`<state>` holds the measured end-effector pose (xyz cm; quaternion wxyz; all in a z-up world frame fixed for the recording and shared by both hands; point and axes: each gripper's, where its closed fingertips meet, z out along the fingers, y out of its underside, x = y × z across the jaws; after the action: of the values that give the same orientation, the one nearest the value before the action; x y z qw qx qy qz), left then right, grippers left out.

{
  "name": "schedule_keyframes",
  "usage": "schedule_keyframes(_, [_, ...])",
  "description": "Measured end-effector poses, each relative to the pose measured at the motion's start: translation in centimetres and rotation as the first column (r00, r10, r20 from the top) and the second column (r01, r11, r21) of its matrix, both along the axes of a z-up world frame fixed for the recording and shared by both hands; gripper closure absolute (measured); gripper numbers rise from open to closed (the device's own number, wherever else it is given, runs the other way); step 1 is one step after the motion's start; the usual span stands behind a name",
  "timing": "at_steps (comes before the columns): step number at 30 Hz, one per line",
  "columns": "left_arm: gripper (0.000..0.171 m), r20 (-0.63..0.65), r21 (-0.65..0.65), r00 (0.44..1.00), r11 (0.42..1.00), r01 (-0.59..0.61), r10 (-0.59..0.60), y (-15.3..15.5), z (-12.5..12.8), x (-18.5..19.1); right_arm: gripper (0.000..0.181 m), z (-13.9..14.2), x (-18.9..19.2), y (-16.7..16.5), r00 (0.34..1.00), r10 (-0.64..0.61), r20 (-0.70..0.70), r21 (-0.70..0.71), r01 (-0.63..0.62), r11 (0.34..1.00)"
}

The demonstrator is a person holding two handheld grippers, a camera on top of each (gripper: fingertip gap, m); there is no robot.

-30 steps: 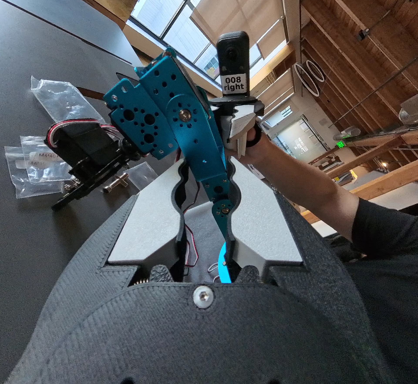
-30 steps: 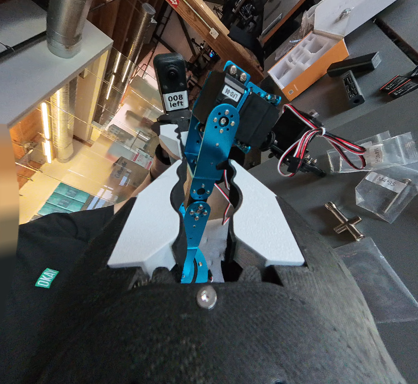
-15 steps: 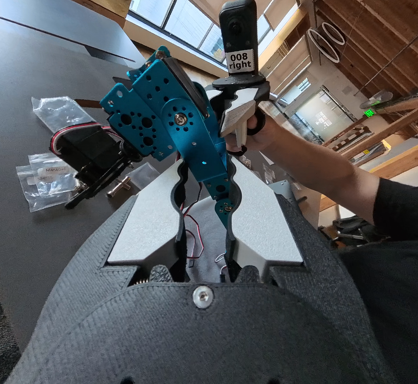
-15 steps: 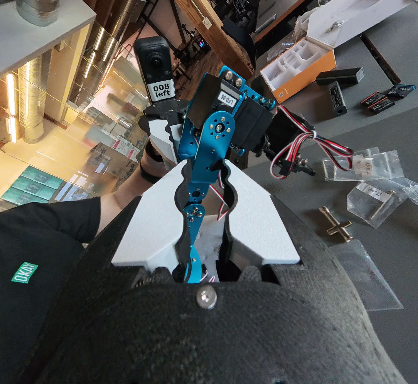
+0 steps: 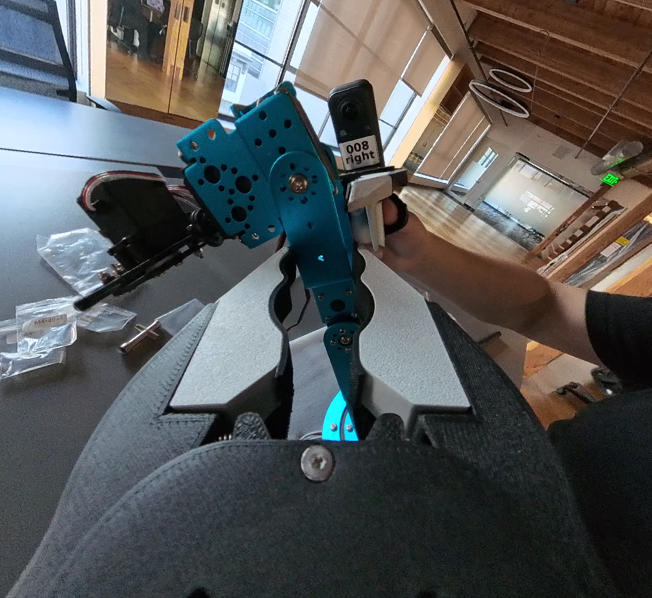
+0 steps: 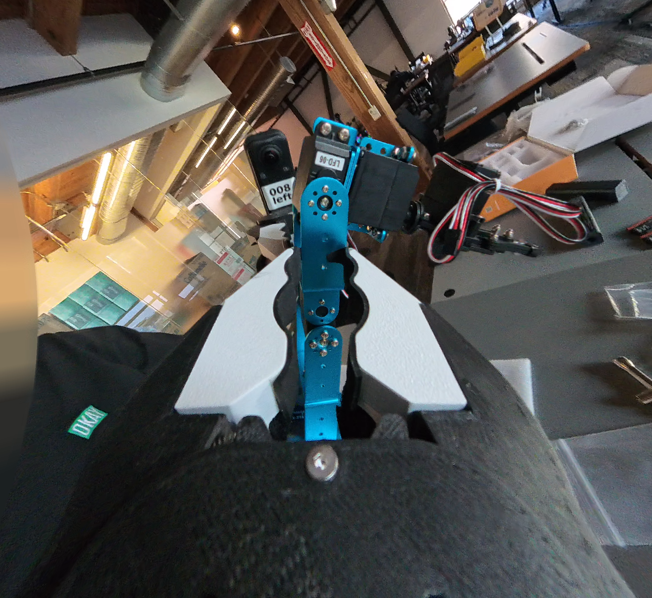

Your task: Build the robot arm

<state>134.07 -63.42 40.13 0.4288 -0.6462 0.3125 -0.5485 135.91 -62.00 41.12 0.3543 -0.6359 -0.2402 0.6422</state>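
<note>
The blue arm's (image 5: 317, 228) base is hidden below both grippers; only a bright disc (image 5: 337, 419) peeks out. Its black claw end (image 5: 141, 228) hangs over the desk (image 5: 53, 193), its wires (image 6: 494, 207) looping free. The left gripper (image 5: 319, 285) has its fingers (image 5: 240, 334) pinching the arm's lower blue link. The right gripper (image 6: 319, 285) pinches the same link from the opposite side, fingers (image 6: 398, 341) close against it. Bags (image 5: 38, 334) and a metal key (image 5: 139, 336) lie on the desk, blurred in the right view.
</note>
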Motion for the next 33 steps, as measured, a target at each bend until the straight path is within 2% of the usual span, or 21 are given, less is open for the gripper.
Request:
schedule_keyframes(4, [0.143, 0.031, 0.042, 0.999, 0.999, -0.016, 0.014, -2.2, 1.2, 0.1, 0.155, 2.5, 2.5, -1.7, 0.993, -0.081, -0.08, 0.053, 0.086, 0.995])
schedule_keyframes(6, [0.143, 0.041, 0.064, 0.999, 0.998, -0.018, 0.015, -3.2, 1.6, 0.2, 0.154, 2.4, 4.4, -2.8, 0.989, -0.145, -0.038, 0.085, 0.148, 0.985])
schedule_keyframes(8, [0.144, 0.039, 0.085, 0.999, 0.996, -0.026, 0.023, -4.0, 1.9, 0.2, 0.152, 1.0, 6.9, -4.2, 0.971, -0.235, 0.042, 0.105, 0.23, 0.968])
schedule_keyframes(11, [0.144, 0.046, 0.089, 0.998, 0.995, -0.044, 0.04, -5.0, 2.3, 0.2, 0.15, -4.0, 11.1, -8.0, 0.931, -0.29, 0.223, 0.033, 0.29, 0.956])
schedule_keyframes(14, [0.145, 0.068, 0.097, 0.996, 0.993, -0.063, 0.057, -5.9, 2.6, 0.3, 0.149, -11.3, 16.0, -12.5, 0.854, -0.293, 0.429, -0.096, 0.366, 0.926])
schedule_keyframes(15, [0.145, 0.077, 0.096, 0.995, 0.993, -0.07, 0.062, -6.2, 2.7, 0.3, 0.148, -13.5, 17.4, -14.0, 0.837, -0.274, 0.473, -0.161, 0.389, 0.907])
schedule_keyframes(17, [0.145, 0.09, 0.098, 0.993, 0.991, -0.086, 0.077, -6.7, 2.9, 0.3, 0.148, -16.5, 19.0, -16.4, 0.857, -0.24, 0.455, -0.323, 0.41, 0.853])
schedule_keyframes(19, [0.145, 0.092, 0.103, 0.992, 0.99, -0.098, 0.088, -7.1, 3.0, 0.3, 0.148, -18.2, 19.1, -18.2, 0.907, -0.176, 0.384, -0.473, 0.356, 0.806])
schedule_keyframes(21, [0.146, 0.085, 0.109, 0.992, 0.989, -0.105, 0.095, -7.4, 3.1, 0.3, 0.15, -19.2, 18.7, -18.9, 0.931, -0.129, 0.34, -0.554, 0.309, 0.773])
schedule_keyframes(24, [0.145, 0.078, 0.119, 0.993, 0.988, -0.101, 0.092, -7.9, 3.1, 0.3, 0.154, -20.2, 17.8, -19.5, 0.935, -0.056, 0.352, -0.58, 0.264, 0.771])
schedule_keyframes(28, [0.145, 0.066, 0.126, 0.996, 0.989, -0.075, 0.067, -8.6, 3.2, 0.4, 0.155, -20.5, 16.5, -19.3, 0.949, -0.028, 0.315, -0.609, 0.225, 0.76])
schedule_keyframes(33, [0.147, 0.133, 0.086, 0.991, 0.996, -0.001, -0.011, -9.4, 3.8, 0.9, 0.158, -20.9, 15.6, -18.8, 0.978, -0.059, 0.198, -0.67, 0.179, 0.72])
